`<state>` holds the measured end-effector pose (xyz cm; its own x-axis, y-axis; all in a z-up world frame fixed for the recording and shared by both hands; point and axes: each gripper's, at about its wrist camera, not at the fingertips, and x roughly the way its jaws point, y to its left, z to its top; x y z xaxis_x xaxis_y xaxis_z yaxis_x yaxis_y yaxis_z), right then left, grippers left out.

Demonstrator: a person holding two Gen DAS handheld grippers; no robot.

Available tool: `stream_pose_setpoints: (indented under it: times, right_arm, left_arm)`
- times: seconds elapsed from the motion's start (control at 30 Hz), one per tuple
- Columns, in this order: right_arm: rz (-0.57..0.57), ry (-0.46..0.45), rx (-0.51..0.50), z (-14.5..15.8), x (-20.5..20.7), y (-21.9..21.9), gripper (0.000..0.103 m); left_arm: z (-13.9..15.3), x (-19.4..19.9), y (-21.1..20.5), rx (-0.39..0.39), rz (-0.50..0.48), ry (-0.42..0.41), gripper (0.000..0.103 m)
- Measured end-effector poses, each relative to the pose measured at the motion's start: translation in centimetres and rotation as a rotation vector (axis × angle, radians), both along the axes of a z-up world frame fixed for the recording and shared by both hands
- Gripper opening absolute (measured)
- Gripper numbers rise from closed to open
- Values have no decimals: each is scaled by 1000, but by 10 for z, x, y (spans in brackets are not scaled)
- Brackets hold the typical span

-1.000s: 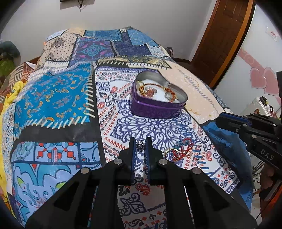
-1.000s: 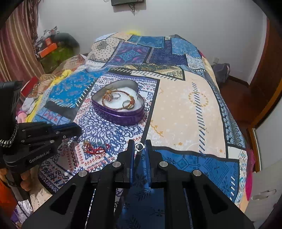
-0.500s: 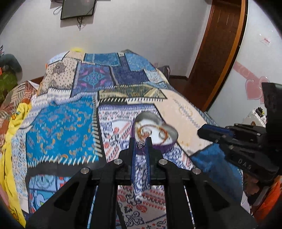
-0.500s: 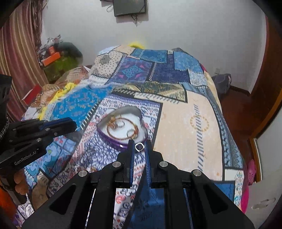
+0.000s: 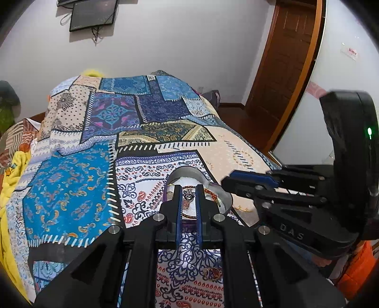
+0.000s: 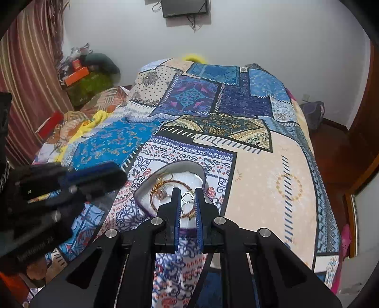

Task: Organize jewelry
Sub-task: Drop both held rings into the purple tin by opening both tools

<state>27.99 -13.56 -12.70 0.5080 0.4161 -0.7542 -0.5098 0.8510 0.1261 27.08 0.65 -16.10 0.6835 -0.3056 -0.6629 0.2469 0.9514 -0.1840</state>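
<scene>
Jewelry lies mostly in the heart tin (image 5: 187,171) on the quilt (image 5: 71,180), and I carry two more pieces above it. Far left in my right camera hang striped curtains (image 6: 26,71), with a clutter of boxes (image 6: 78,73) in the corner beside them. A yellow cloth (image 6: 94,119) is bunched at the quilt's left edge. My left gripper (image 5: 188,197) pinches a small charm (image 5: 188,196) between its blue pads; the charm sits right at the tips, over the tin's open mouth. In the right camera that same gripper (image 6: 94,173) shows blurred at the left, its tips just beside the tin's (image 6: 146,189) left rim. Inside the tin I see a red-and-gold bracelet (image 6: 165,189) curled on the white lining, with other gold bits I cannot make out. On the quilt near me, outside the tin, lies a red bracelet (image 5: 213,272), well apart from the rest. My right gripper (image 6: 188,197) is closed on a silver ring (image 6: 187,197), held at the tips above the tin's near right side. In the left camera it (image 5: 246,182) reaches in from the right, tips next to the tin's right rim. A dark screen (image 5: 92,13) hangs on the white wall, and a brown door (image 5: 284,71) stands at far right.
</scene>
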Motion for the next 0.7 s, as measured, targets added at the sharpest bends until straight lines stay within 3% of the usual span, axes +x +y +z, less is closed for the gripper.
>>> stream_pose_setpoints:
  times: [0.4,0.7]
  right_arm:
    - [58,67,-40,-21,19,15,10]
    - [86,97,-56,-30,24,16,10]
  left_arm:
    - [-27,19,-1,-4,-21,61,9]
    - [-29,21,-1,-2,-27,65,9]
